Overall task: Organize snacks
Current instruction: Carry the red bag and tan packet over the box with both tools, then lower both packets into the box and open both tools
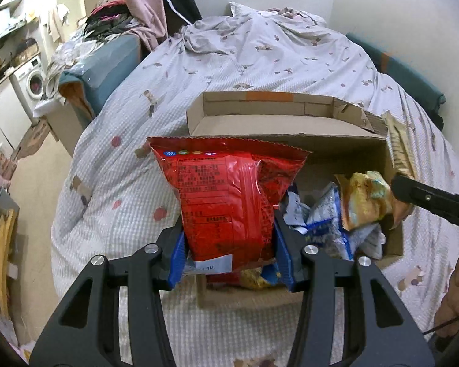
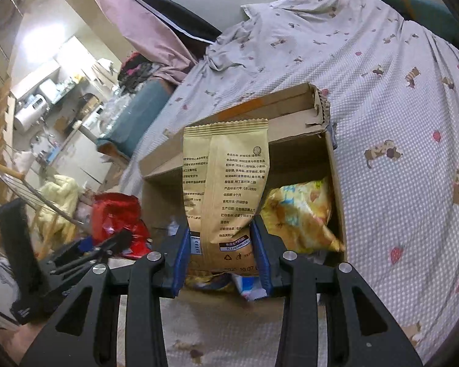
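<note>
- The left gripper [image 1: 229, 253] is clamped on a red snack bag [image 1: 229, 195]: its blue pads [image 1: 177, 260] press the lower sides of the bag, which stands upright between them with its crimped top edge pointing away.
- Just beyond and below this claw sits an open cardboard box [image 1: 290, 125] on a patterned bedspread [image 1: 260, 58]; the red bag is over the box's near left part.
- To the claw's right, inside the box, lie a blue-and-white packet [image 1: 327, 217] and a yellow bag [image 1: 364, 198].
- The right gripper [image 2: 226, 253] is closed on a tan kraft-paper bag [image 2: 229, 183], its pads squeezing the bag's lower part; the bag stands upright over the box's [image 2: 336, 183] opening.
- Just right of this claw, the yellow bag [image 2: 300, 214] leans against the box's right wall.
- Far to its left, the red bag [image 2: 116, 214] shows in the other claw [image 2: 107, 244].
</note>
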`<state>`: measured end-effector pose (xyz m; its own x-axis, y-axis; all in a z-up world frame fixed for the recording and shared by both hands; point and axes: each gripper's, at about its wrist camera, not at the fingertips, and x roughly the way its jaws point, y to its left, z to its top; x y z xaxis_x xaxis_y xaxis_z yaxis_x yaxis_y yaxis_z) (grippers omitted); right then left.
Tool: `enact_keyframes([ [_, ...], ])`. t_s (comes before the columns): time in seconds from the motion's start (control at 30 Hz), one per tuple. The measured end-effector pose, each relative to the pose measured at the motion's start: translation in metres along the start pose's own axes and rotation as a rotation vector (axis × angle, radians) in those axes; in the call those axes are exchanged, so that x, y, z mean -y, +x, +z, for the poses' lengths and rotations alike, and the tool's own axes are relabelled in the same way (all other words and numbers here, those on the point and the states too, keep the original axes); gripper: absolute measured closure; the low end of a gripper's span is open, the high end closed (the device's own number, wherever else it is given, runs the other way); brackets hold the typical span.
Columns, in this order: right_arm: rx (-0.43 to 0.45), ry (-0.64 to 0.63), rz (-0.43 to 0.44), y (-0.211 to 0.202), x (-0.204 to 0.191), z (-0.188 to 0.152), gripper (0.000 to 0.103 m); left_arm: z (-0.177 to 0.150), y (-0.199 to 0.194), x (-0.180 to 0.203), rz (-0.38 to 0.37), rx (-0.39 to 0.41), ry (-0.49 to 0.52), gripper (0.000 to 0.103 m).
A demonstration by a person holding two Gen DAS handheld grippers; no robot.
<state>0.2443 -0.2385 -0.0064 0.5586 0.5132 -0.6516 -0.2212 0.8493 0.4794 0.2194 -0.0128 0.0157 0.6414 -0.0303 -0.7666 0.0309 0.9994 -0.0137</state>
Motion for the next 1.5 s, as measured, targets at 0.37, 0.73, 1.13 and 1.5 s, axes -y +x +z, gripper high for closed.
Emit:
enact_keyframes([
  [0.37,-0.050,0.054,0.022,0.036,0.011,0.006,0.063,0.008,0.024,0.000,-0.072,0.015,-0.054,0.058],
  [0.73,-0.129,0.078,0.085,0.067,0.003,0.003,0.063,0.014,0.036,0.003,-0.066,0.001,-0.066,0.056],
  [1.13,-0.082,0.219,0.158,0.055,0.019,0.008,0.017,0.011,0.028,0.002,-0.076,0.017,-0.082,0.017],
  [1.5,-0.012,0.195,0.164,0.027,0.018,0.020,0.016,0.006,0.014,-0.006,-0.035,0.034,-0.099,0.017],
])
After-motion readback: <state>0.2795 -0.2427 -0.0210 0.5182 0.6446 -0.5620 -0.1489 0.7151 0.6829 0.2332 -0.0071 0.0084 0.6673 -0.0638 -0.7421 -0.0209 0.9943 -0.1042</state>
